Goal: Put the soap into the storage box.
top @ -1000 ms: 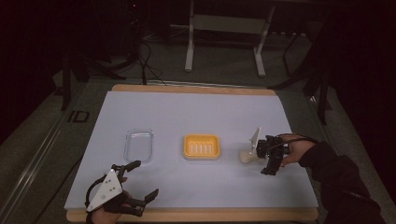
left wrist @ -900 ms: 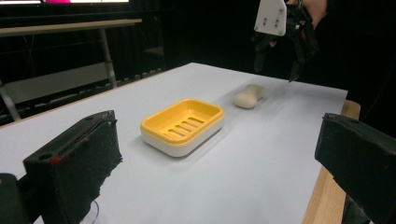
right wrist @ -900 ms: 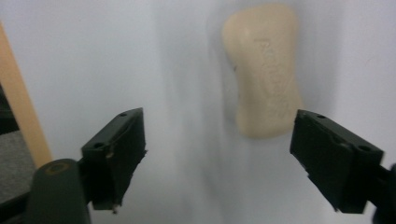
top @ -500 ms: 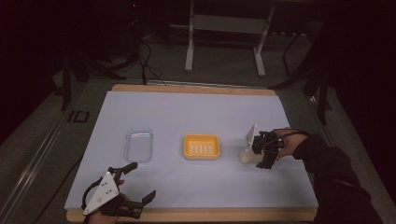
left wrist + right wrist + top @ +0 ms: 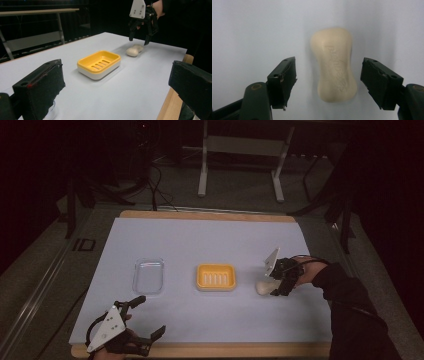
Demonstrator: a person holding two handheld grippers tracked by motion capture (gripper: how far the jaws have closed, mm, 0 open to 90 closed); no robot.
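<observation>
High view: the soap bar (image 5: 264, 287) is seen on the table (image 5: 200, 240), right of the yellow dish (image 5: 216, 277), just left of the right tool (image 5: 281, 282).

Left gripper view: the left tool (image 5: 117, 82) is held open and empty.

Right gripper view: the right tool (image 5: 328, 85) has just been closing; the bar's long axis is straddled, untouched.

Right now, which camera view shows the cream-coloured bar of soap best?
The right gripper view: the cream-coloured bar of soap lies close, embossed lettering visible. The high view shows it small and partly hidden; the left gripper view shows it far off.
</observation>
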